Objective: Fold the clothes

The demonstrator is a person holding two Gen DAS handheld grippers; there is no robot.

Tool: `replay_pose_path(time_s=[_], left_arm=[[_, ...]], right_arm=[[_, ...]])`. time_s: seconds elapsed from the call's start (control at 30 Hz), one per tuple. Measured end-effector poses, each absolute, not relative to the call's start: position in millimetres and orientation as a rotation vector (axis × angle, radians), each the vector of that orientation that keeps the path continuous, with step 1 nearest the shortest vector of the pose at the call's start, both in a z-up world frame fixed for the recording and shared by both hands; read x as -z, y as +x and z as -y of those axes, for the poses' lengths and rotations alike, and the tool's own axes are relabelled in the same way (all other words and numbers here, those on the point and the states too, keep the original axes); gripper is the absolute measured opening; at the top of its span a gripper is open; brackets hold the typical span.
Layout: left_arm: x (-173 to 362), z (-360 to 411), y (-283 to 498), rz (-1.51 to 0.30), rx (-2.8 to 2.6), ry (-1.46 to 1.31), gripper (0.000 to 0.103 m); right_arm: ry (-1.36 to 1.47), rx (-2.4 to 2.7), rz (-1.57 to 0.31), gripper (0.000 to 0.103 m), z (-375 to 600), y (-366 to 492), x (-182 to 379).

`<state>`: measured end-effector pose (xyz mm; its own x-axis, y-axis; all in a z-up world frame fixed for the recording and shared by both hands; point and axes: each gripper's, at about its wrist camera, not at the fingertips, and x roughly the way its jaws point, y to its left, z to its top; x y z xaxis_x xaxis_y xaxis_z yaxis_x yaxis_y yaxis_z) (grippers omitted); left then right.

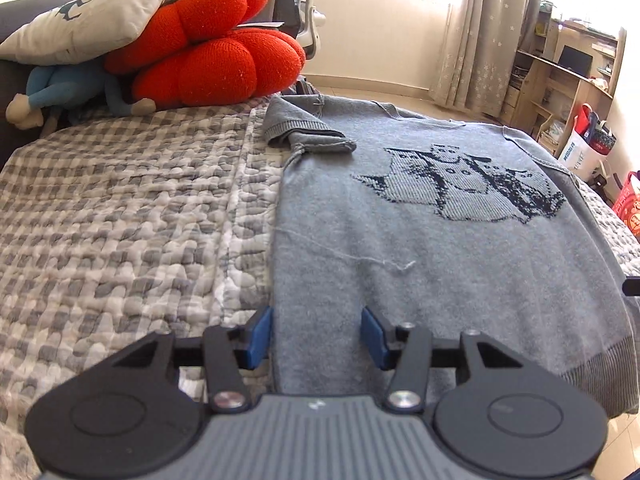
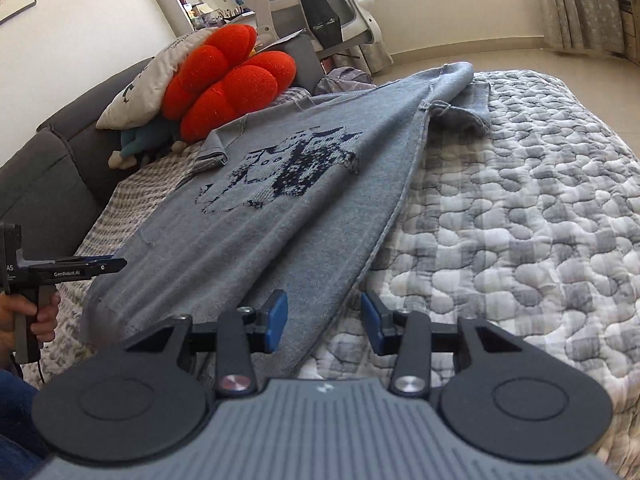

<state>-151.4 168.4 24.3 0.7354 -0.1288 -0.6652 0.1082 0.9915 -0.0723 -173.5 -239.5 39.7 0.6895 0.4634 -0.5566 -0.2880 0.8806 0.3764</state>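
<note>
Your left tool (image 1: 317,336) is spread wide over the near left edge of a grey sweater (image 1: 440,248), and your right tool (image 2: 324,322) gapes wide at its near right corner. The sweater lies flat ahead on a checked quilt (image 2: 520,220). Beyond it sits a red cushion (image 1: 208,52).

Sweater (image 1: 420,240) on quilt (image 1: 120,208), cushions (image 1: 208,52) seemingly behind
</note>
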Motion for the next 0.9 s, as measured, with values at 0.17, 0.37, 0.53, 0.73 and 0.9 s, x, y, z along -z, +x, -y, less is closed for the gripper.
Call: replay_pose_path(time_s=[0.17,0.37,0.53,0.73,0.9], left_arm=[[-39.6,-175.8,-161.6,-0.708,0.151,-0.120,0.006],[-64.1,-185.2,-172.8,-0.677,0.184,-0.236,0.005],[-62.4,-188.3,-174.4,-0.700,0.193,-0.354,0.005],[-18.6,-203.1,-159.1,-0.762,0.150,-0.384,0.007],[-24.5,-199.4,-173.8,-0.740,0.180,-0.349,0.033]], right_arm=[[0.318,-0.399,-0.652,0.004,244.4,-175.9,-48.8],[0.358,-0.374,-0.610,0.004,256.4,-178.8,-66.4],[0.321,-0.328,-0.608,0.004,279.1,-181.3,-91.3],[0.299,-0.222,-0.678,0.007,298.6,-177.8,-52.5],[0.443,-0.266,-0.672,0.031,311.7,-195.7,-24.5]])
